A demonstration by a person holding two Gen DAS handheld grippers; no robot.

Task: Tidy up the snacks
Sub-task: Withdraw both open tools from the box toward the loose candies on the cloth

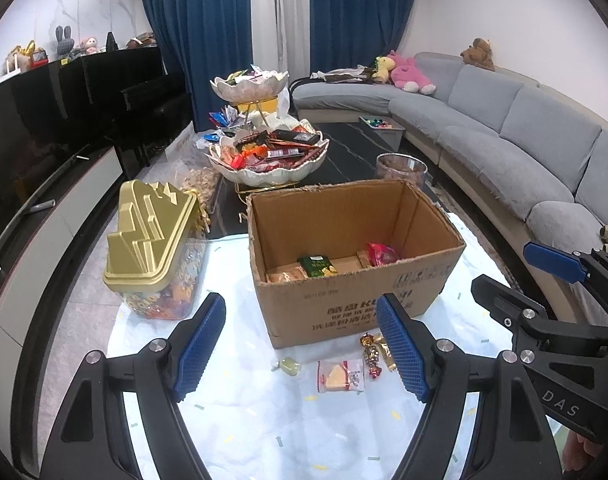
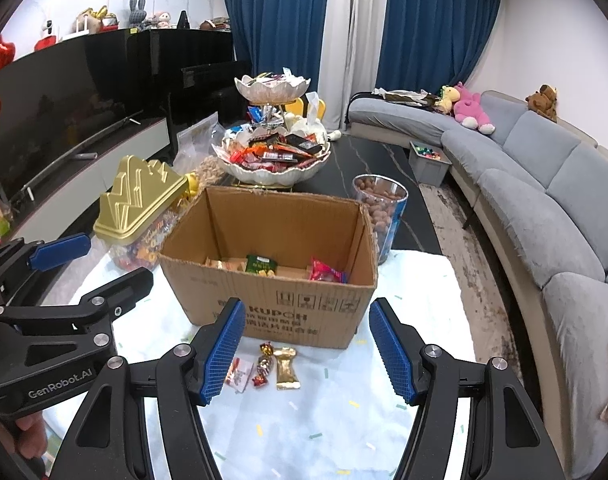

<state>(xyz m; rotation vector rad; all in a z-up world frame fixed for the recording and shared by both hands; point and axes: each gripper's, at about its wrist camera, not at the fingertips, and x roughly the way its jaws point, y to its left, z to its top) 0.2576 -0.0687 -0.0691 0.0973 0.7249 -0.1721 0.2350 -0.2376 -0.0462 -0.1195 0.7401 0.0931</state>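
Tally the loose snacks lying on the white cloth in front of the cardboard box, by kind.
Clear packet with a yellow wedge: 1
Small pale green candy: 1
Twist-wrapped foil candies: 2
Gold-wrapped bar: 1
Total: 5

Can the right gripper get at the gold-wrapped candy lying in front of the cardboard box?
Probably yes. The right gripper is open and empty, the gold-wrapped candy lies bare on the sheet between its fingers, and the cardboard box sits just behind it, not over it.
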